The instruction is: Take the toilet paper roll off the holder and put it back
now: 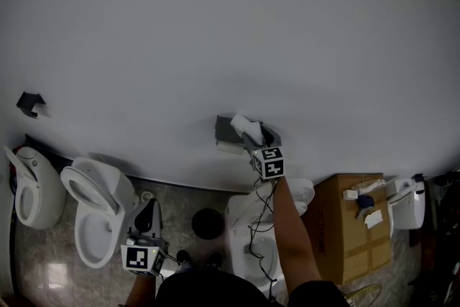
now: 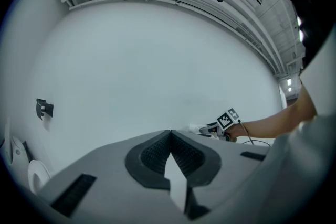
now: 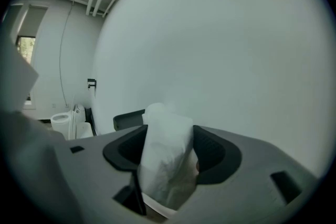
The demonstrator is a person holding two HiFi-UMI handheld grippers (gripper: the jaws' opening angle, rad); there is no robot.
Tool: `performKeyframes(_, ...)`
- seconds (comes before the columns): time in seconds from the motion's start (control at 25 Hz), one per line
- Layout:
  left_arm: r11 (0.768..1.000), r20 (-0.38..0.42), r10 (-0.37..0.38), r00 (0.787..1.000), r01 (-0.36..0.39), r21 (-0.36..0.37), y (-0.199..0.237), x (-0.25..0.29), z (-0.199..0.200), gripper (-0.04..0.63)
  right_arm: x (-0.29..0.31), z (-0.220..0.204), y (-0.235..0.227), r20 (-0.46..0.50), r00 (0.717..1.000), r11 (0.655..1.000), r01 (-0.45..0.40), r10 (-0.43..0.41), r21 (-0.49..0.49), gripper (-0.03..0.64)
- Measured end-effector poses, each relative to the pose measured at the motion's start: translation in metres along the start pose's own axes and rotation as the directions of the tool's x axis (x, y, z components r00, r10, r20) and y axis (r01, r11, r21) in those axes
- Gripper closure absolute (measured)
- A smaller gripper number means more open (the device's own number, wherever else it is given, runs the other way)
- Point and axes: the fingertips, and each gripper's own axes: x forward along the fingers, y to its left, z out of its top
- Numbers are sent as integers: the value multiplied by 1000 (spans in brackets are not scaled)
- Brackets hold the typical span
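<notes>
A small black wall bracket [image 1: 30, 103] sits at the far left of the white wall [image 1: 230, 25]. Below it two white toilets stand side by side on the tiled floor [image 1: 180, 199]: one [image 1: 32, 187] at the picture's edge and an open-seated one [image 1: 97, 212] next to it.

Just right of these, the left tool [image 1: 149, 211] is held low, well apart from the task's things. Its own view shows its jaws closed tip to tip with nothing between them. Further right a round black object [image 1: 208, 223] lies on the floor.

At the middle of the wall is the dark toilet paper holder [image 1: 226, 130]. The toilet paper roll [image 1: 246, 127] is just beside the holder's right end, clamped between the jaws of the right tool [image 1: 253, 134]. The pads press on both sides of the soft, crumpled white paper. Whether the roll touches the holder cannot be told. The person's right arm [image 1: 291, 234] extends to the tool over a third white toilet [image 1: 248, 226].

To the right stands a cardboard box [image 1: 345, 241] with small white and blue items on top. Beyond it is a white cistern-like fixture [image 1: 407, 203].
</notes>
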Motion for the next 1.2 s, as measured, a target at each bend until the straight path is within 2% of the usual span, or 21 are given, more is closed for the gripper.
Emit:
performKeyframes(0.16, 1000, 2, -1, 1000, 1, -3, 0, -2, 1, 592, -6, 5, -1, 8, 1000, 1000, -2, 2, 2, 354)
performKeyframes(0.32, 999, 41, -1, 999, -1, 33, 5, -5, -8, 592, -15, 11, -1, 13, 1000, 1000, -2, 2, -22, 350)
performKeyframes(0.48, 1000, 6, -14, 1000, 14, -8, -6, -4, 3, 592, -26, 23, 0, 40, 999, 999, 3, -2, -43, 344)
performKeyframes(0.84, 1000, 15, -26, 1000, 27, -8, -14, -4, 5, 592, -59, 47, 4, 122, 993, 999, 10, -5, -35, 342)
performKeyframes(1.2, 999, 25, -36, 999, 36, 2, -19, -4, 7, 592, -103, 55, 27, 189, 982, 1000, -10, 11, -8, 344)
